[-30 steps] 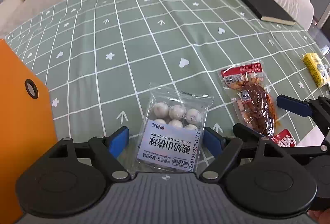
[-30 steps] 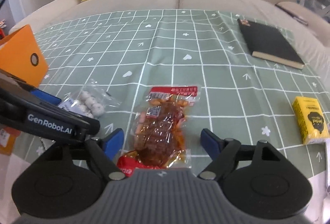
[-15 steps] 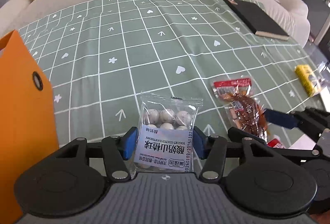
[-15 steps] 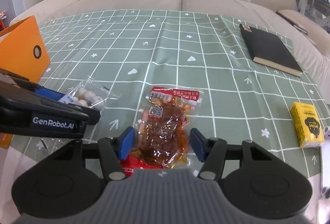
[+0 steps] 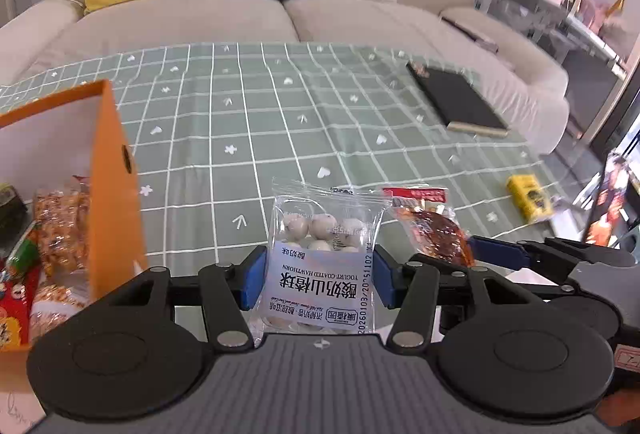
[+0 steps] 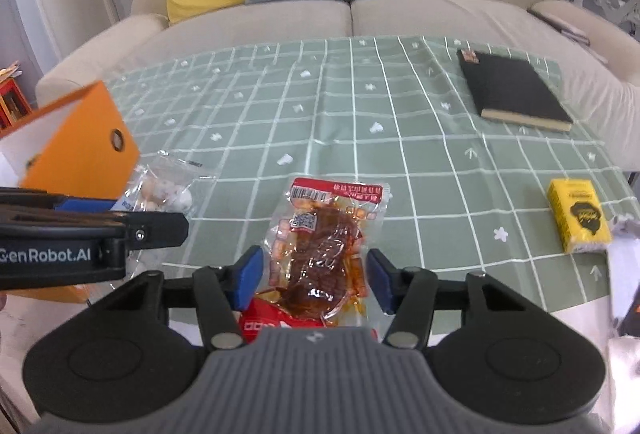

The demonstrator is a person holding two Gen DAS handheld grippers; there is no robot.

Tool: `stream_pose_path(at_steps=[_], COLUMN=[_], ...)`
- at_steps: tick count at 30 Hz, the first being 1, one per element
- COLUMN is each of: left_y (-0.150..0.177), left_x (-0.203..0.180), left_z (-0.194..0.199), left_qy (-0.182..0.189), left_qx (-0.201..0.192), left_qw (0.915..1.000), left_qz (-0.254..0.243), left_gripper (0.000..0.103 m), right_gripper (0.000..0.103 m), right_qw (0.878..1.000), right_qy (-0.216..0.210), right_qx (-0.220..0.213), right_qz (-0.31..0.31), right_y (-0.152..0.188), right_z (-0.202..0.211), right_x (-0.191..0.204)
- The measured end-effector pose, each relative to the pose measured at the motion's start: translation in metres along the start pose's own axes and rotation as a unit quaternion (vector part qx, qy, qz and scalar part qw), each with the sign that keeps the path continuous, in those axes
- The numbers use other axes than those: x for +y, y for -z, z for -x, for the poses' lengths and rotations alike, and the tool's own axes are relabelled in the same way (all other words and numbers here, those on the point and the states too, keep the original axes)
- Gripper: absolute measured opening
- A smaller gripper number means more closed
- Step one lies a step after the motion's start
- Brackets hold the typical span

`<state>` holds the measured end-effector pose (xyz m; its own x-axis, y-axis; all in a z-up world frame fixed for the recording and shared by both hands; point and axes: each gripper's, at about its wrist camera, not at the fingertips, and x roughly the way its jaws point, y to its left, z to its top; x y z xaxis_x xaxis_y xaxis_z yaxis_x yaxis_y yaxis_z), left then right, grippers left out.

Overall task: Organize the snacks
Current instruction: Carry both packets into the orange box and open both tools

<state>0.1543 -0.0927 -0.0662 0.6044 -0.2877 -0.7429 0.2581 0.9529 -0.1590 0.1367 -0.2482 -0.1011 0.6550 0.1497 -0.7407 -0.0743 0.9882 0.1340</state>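
Both wrist views are bright with soft, even daylight. In the left wrist view the strongest light enters at the far right, where a window (image 5: 624, 138) area is washed out. Shadows are faint: only soft, shallow ones lie under the packets and the black notebook (image 6: 516, 92) near the tablecloth's far right corner. The clear snack wrappers (image 5: 324, 234) catch small white glints. Fisheye distortion bends the tablecloth (image 6: 360, 122) grid lines outward and curves the sofa (image 5: 360, 18); the frame corners go dark. The right wrist view is softly smeared overall, the orange box (image 6: 80, 150) at the cloth's left edge most of all.
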Motion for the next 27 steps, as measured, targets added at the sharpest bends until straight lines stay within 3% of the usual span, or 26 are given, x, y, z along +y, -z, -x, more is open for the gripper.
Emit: stream_pose_path(at_steps=[8, 19, 22, 27], left_y=[-0.002, -0.007, -0.012, -0.021], left_x=[0.025, 0.118, 0.149, 0.198], left_z=[0.057, 0.108, 0.118, 0.121], left_qy=[-0.001, -0.067, -0.096, -0.133], left_qx=[-0.043, -0.064, -0.059, -0.020], left_qw=[0.9985, 0.9885, 0.9850, 0.9810], left_qz=[0.035, 0.119, 0.130, 0.140], left_gripper=[0.062, 0.062, 0.062, 0.062], right_gripper=[0.054, 0.054, 0.054, 0.054], right_qw=[0.997, 0.985, 0.981, 0.972], right_qy=[-0.041, -0.119, -0.147, -0.191], right_qx=[-0.046, -0.067, -0.055, -0.035], right_qz=[0.039, 0.104, 0.112, 0.136], right_y=[-0.016, -0.050, -0.064, -0.084], right_z=[0.047, 0.062, 0.055, 0.039], right_x=[0.042, 0.117, 0.140, 0.184])
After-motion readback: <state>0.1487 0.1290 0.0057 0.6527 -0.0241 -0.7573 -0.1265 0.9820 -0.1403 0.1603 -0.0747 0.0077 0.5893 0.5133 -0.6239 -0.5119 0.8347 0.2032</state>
